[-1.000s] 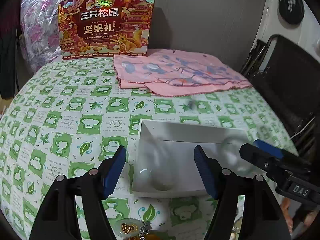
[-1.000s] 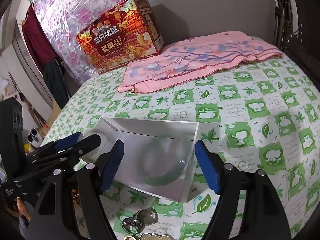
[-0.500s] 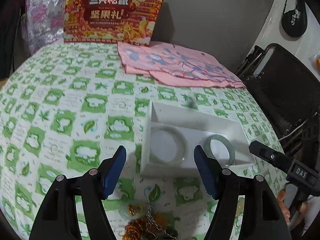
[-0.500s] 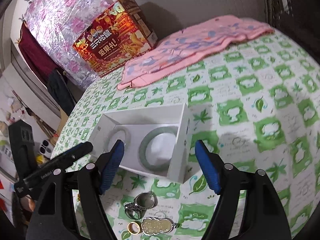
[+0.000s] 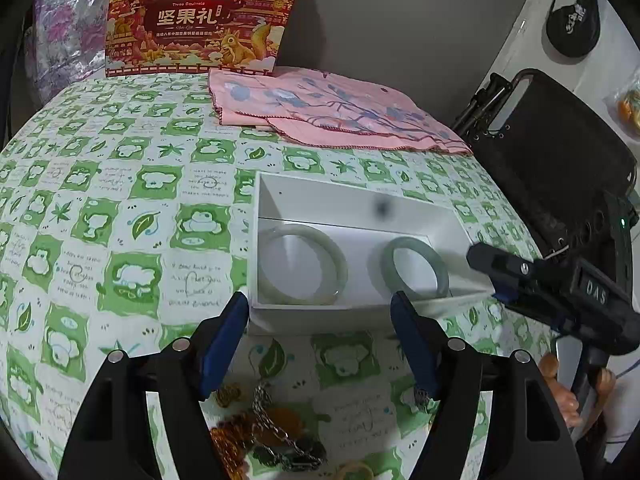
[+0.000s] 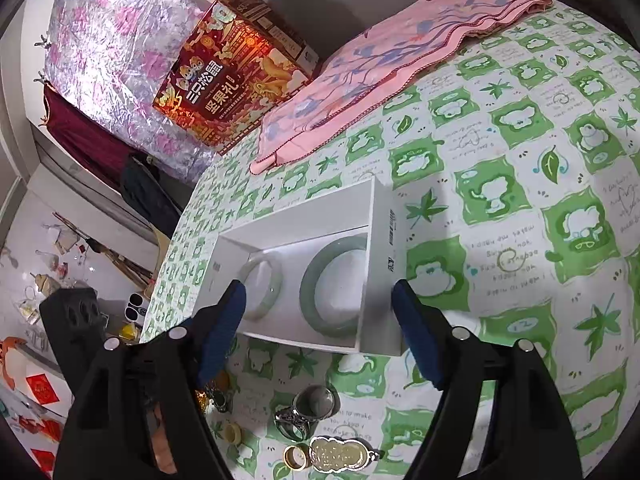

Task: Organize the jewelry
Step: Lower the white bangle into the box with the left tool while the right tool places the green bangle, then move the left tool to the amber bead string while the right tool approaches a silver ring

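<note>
A white open box (image 5: 352,204) sits on the green-patterned tablecloth with a pale jade bangle (image 5: 302,264) on its left and a greener bangle (image 5: 414,266) on its right. My left gripper (image 5: 320,320) hovers open just before the box's near wall, holding nothing. Loose jewelry (image 5: 276,436), chains and amber pieces, lies below it. In the right wrist view the box (image 6: 386,236) shows both the pale bangle (image 6: 262,284) and the green bangle (image 6: 332,286). My right gripper (image 6: 318,308) is open and empty above the box's near corner. Rings (image 6: 308,408) and a gold pendant (image 6: 340,454) lie beneath it.
A folded pink cloth (image 5: 328,108) and a red gift box (image 5: 200,16) stand at the back of the table. A black folding chair (image 5: 560,152) is off the right edge. The right gripper's body (image 5: 552,292) reaches in beside the box, with a hand (image 5: 560,384) on it.
Both grippers have risen and drawn back from the box, so both bangles inside now show. More loose jewelry has come into view below. Both stay open.
</note>
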Demonstrator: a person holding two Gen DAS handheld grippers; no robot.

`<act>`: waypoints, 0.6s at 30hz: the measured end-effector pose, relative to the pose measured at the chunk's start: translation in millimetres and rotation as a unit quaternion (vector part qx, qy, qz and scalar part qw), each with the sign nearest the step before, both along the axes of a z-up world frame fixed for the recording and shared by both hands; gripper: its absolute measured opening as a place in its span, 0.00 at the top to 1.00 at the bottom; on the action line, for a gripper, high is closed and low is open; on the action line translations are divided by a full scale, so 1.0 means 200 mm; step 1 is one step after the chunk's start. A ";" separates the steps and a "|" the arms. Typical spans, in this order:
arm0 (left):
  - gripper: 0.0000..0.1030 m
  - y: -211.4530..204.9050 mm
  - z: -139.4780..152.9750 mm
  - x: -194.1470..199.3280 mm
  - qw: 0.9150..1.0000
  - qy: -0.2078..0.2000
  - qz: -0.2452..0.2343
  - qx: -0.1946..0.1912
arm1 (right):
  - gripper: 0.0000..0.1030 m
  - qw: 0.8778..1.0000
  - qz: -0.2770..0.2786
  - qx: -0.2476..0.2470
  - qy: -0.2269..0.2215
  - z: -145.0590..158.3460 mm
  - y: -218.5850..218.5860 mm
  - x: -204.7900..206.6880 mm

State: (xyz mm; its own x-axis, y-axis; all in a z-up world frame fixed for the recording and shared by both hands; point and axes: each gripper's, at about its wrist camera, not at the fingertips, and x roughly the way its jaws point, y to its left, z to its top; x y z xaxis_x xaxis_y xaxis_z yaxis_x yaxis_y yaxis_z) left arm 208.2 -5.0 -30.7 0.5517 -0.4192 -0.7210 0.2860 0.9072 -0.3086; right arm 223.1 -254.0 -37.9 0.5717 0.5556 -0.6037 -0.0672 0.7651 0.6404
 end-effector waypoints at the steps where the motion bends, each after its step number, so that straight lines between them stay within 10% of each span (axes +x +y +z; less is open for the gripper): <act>1: 0.30 0.00 0.00 -0.01 1.000 -0.001 0.000 0.001 | 0.28 1.000 0.000 -0.005 -0.002 0.00 0.01 0.00; 18: 0.21 0.27 -0.03 -0.10 0.995 0.011 0.094 0.018 | 0.15 0.983 -0.092 -0.146 -0.064 0.06 -0.01 -0.13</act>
State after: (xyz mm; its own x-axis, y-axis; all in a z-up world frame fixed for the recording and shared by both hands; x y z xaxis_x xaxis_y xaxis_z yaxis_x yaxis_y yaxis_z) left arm 188.9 48.6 -36.4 0.6018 -0.2836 -0.7466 0.1042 0.9547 -0.2786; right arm 196.7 -255.7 -25.7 0.7285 0.2494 -0.6380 0.0237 0.9216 0.3874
